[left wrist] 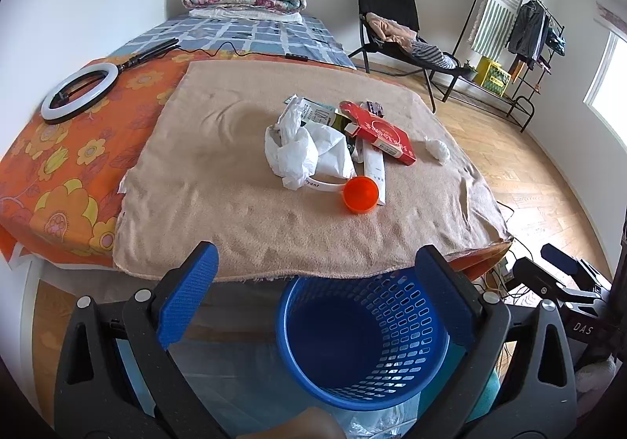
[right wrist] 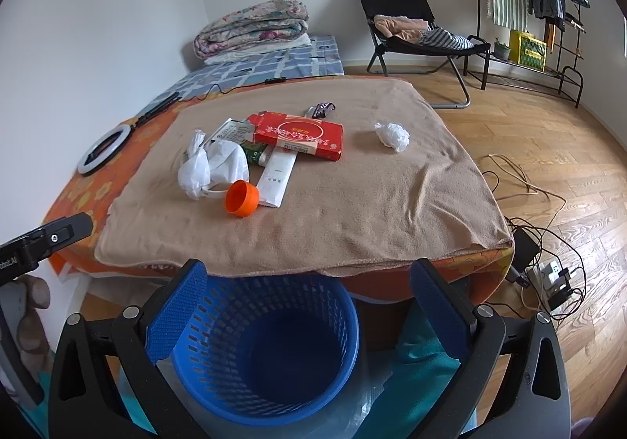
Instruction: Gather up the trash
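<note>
Hovering spread wide and empty, the left gripper [left wrist: 313, 298] and right gripper [right wrist: 305, 302] waited above the blue basket [right wrist: 258, 353], parked below the bed's near edge to catch the trash pile [left wrist: 333, 141] mid-blanket [left wrist: 235, 212].

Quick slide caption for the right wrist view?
Open right gripper above empty blue basket; trash pile waits on the towel.

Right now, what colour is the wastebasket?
Blue, with perforated sides; the wastebasket shows best in the right wrist view.
</note>
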Motion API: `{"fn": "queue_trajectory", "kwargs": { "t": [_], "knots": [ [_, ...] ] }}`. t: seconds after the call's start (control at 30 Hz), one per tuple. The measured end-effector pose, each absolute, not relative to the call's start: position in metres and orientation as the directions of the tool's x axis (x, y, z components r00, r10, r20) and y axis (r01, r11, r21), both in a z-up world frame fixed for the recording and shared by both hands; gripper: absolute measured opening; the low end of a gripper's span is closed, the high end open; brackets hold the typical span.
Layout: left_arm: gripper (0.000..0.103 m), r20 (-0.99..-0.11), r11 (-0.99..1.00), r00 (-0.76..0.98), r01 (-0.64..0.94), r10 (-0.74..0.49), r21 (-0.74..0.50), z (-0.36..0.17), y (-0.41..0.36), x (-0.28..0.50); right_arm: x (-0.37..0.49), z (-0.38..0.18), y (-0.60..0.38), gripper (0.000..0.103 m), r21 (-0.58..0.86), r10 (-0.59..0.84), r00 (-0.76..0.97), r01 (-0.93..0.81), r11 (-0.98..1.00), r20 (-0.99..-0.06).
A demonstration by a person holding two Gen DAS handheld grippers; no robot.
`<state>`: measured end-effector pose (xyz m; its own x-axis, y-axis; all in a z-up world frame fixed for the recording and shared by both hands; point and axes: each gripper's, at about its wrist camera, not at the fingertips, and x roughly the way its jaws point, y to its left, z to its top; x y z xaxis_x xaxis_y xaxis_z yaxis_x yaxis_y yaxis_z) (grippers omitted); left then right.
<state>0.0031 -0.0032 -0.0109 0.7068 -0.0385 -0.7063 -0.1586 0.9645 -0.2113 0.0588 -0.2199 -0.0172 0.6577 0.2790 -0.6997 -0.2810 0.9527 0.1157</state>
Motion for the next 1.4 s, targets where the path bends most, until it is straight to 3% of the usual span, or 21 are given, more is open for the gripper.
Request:
{"fn": "queue_trajectory", "kwargs": {
  "t": [1.4],
  "knots": [
    [0.102, -0.705, 0.963, 0.707, -0.158, -0.043, -0.217, -0.0068, 0.0012, -0.0015, 0.0564, -0.0199, -0.2145, 0.102, 0.117, 0.288, 0.646, -0.296, 0.948, -0.707]
  ]
}}
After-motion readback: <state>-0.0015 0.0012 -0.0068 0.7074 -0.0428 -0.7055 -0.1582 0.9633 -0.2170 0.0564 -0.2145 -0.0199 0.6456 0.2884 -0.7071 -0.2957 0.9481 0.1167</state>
